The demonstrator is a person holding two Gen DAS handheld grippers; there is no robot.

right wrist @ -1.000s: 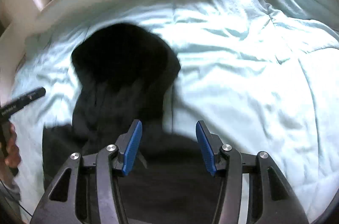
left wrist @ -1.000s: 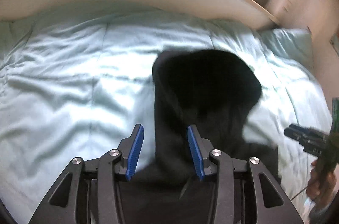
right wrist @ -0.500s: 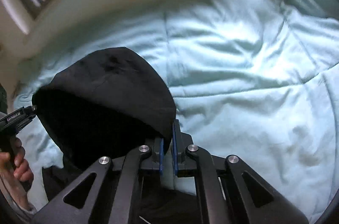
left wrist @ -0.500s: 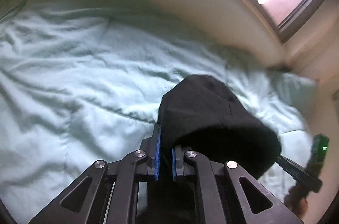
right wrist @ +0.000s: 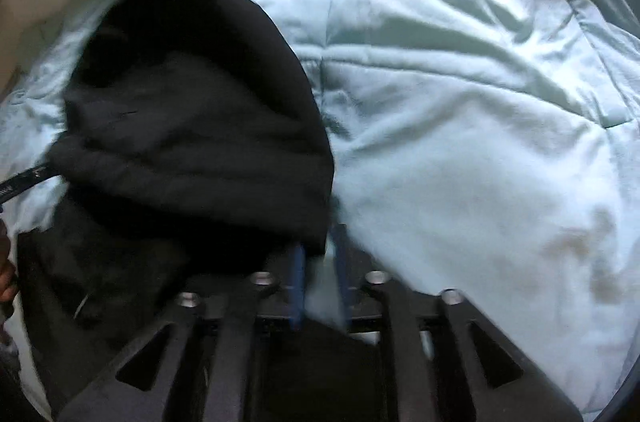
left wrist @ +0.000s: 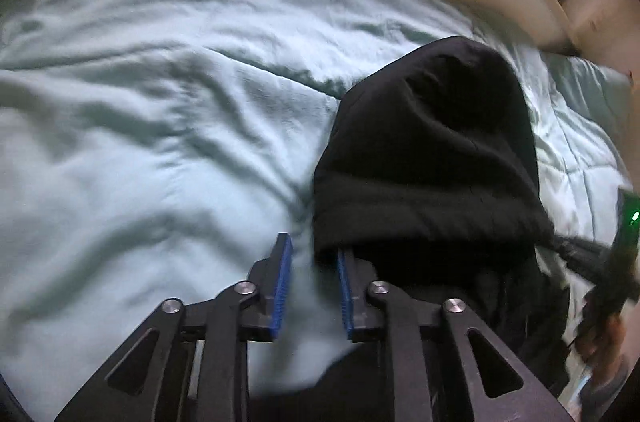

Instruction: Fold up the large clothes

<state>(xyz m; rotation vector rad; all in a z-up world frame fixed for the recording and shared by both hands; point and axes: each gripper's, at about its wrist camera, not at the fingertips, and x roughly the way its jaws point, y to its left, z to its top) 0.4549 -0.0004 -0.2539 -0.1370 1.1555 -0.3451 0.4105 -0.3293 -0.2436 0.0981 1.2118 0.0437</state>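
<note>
Black hoodie on the bed, both tongs parted.

Hoodie point(left wrist: 432, 158) lies beside left tongs point(left wrist: 312, 286) and right tongs point(right wrist: 320, 282), on the pale quilt point(right wrist: 460, 142).

My hoodie point(left wrist: 432, 158) is matt black fleecy cloth; the comforter point(right wrist: 460, 126) beneath is pale green quilted fabric with a soft sheen; my left tool point(left wrist: 311, 266) is matt black plastic with ribbed blue pads point(left wrist: 283, 282).
</note>
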